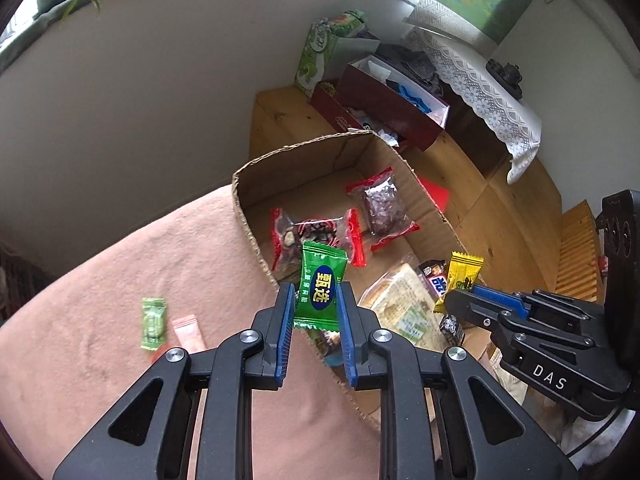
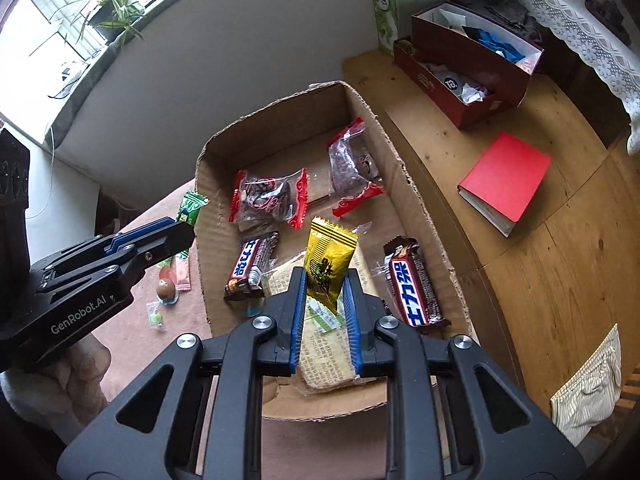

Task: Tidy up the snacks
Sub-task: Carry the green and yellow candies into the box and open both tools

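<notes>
Left hand-held gripper [image 1: 316, 304] clamped on a green candy packet [image 1: 320, 292], held upright over the near-left edge of the cardboard box [image 1: 288, 160]. Box holds two red-ended clear packets [image 1: 316, 236] and a pale cracker pack [image 1: 400, 304]. Right hand-held gripper [image 1: 460, 296] at right, gripping a yellow packet [image 1: 462, 276]. Small green candy [image 1: 153, 323] and pink sachet [image 1: 188, 332] on the pink blanket [image 1: 120, 280], left of the box.

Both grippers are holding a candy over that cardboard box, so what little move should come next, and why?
Probably let go of the yellow candy: the right gripper holds it above the cardboard box, where other snacks already lie. The left gripper and its green candy sit nearer the box's edge, so that one may need carrying further in first.
</notes>
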`<state>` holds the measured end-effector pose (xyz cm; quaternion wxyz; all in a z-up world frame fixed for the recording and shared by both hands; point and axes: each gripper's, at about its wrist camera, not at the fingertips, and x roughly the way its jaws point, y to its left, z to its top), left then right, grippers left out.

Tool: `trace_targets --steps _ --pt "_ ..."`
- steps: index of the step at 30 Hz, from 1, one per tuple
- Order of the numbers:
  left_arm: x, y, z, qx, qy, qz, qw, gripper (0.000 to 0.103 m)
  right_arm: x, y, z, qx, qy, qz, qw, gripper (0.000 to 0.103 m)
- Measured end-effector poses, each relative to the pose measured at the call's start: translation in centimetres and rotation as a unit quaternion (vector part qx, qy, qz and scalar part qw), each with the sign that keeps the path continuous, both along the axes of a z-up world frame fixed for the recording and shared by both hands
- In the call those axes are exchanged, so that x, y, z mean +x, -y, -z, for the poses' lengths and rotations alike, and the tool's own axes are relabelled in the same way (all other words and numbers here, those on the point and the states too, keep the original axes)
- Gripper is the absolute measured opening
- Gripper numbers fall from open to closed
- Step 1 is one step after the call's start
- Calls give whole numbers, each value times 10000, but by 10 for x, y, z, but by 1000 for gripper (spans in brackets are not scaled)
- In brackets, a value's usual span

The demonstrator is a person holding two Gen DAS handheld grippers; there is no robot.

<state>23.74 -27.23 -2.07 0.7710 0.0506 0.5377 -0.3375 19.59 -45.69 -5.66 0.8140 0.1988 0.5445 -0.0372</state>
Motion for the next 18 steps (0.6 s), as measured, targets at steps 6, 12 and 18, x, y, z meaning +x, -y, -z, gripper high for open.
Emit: trace_targets --steps 6,12,18 --pt "4 25 2 62 35 89 9999 20 4 10 5 17 15 19 10000 19" --pt "9 36 2 93 57 76 9999 21 7 10 8 9 25 -39 10000 19" --pt "9 39 -3 125 97 54 9999 28 5 8 6 -77 33 -57 9999 35"
